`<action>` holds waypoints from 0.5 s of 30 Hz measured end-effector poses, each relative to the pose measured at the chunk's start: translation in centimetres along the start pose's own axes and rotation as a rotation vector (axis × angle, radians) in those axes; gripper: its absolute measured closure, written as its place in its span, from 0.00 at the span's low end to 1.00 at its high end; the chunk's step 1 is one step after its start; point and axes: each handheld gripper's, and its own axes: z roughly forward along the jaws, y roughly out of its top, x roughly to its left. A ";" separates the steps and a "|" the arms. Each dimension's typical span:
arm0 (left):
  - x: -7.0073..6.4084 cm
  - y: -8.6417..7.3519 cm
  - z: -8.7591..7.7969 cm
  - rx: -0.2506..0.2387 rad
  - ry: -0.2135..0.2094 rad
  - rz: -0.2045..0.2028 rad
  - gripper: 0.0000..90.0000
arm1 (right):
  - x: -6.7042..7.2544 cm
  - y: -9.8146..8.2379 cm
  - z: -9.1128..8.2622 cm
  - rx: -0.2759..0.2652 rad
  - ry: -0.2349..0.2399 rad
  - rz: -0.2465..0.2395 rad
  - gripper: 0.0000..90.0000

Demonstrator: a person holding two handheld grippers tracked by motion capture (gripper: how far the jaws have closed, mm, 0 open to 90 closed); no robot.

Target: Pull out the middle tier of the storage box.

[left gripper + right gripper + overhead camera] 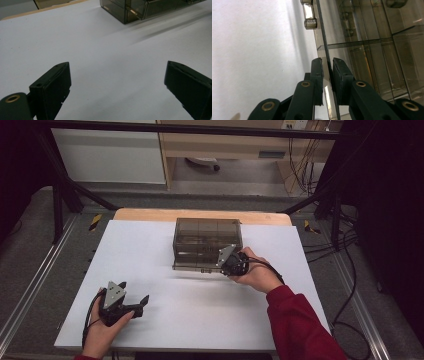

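A smoky see-through plastic box [207, 240] with inner compartments stands at the middle back of the white table [190, 310]. My right gripper [223, 266] is at the box's front right edge. In the right gripper view the right gripper [327, 67] is shut on the thin edge of the box's lid [322, 40], with a metal hinge or latch piece [309, 17] further along that edge. My left gripper [134, 291] rests open near the table's front left, held in a hand. The left gripper [117, 85] has bare table between its jaws, and the box [130, 8] is far ahead.
A wooden table edge [200, 215] shows behind the white sheet. Black frame struts [60, 180] stand at the back left and right. Cables [345, 285] trail on the floor to the right. A red sleeve [300, 325] comes in from the bottom right.
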 end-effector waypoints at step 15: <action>0.0 0.0 -0.1 -0.003 0.001 -0.001 0.08 | 0.8 -0.1 -0.4 0.023 0.031 -0.042 0.91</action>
